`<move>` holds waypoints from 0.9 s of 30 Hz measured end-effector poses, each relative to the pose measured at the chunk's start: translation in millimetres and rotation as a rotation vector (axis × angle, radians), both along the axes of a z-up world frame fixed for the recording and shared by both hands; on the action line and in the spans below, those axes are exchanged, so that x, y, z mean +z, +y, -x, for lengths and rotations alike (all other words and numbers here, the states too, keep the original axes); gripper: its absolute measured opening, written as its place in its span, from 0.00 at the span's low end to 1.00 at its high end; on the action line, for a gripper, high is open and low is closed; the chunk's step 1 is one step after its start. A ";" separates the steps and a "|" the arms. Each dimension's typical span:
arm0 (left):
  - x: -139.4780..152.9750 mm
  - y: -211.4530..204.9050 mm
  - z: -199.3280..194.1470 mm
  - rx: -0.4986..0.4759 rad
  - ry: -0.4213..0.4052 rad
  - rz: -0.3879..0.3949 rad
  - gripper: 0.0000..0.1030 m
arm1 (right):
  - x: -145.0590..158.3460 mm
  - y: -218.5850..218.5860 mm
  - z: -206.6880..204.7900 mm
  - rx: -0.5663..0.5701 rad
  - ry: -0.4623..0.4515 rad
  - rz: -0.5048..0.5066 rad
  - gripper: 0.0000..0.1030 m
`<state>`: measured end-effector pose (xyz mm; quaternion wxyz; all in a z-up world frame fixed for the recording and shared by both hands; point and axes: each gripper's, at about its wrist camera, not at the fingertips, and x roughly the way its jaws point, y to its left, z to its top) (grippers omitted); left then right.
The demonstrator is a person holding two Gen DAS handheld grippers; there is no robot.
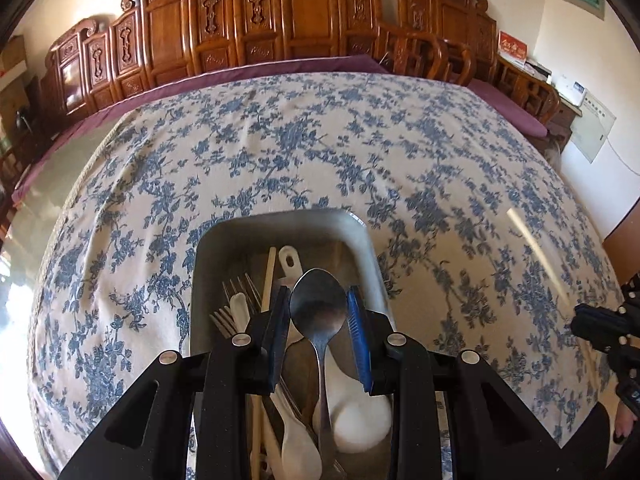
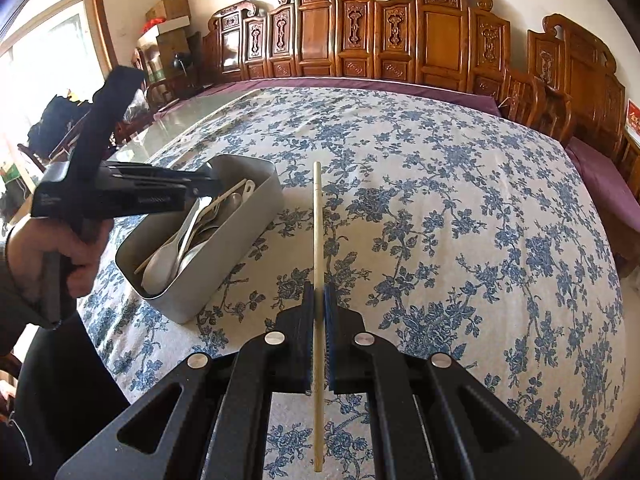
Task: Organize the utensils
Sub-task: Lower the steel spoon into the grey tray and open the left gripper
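steel spoon point(image 1: 318, 312) sits between the left gripper point(image 1: 319, 336)'s parted jaws over the metal tray point(image 1: 280, 222) of cutlery; the right gripper point(image 2: 318, 332) clamps a wooden chopstick point(image 2: 318, 240) above the floral cloth point(image 2: 460, 220). sorting seems underway; next, lay the chopstick down.

My left hand-held gripper point(image 1: 319, 312) hid the spoon point(image 1: 320, 308) handle's middle; I couldn't tell whether its pads touched the bowl.

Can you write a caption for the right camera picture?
Right claw pinches a wooden chopstick over the flowery tablecloth, beside the utensil tin.
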<state>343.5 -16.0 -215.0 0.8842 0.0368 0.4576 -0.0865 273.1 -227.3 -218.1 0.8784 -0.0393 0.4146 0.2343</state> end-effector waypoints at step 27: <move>9.1 31.9 13.5 0.016 0.011 0.044 0.35 | 11.2 24.1 5.2 0.016 0.000 -0.001 0.06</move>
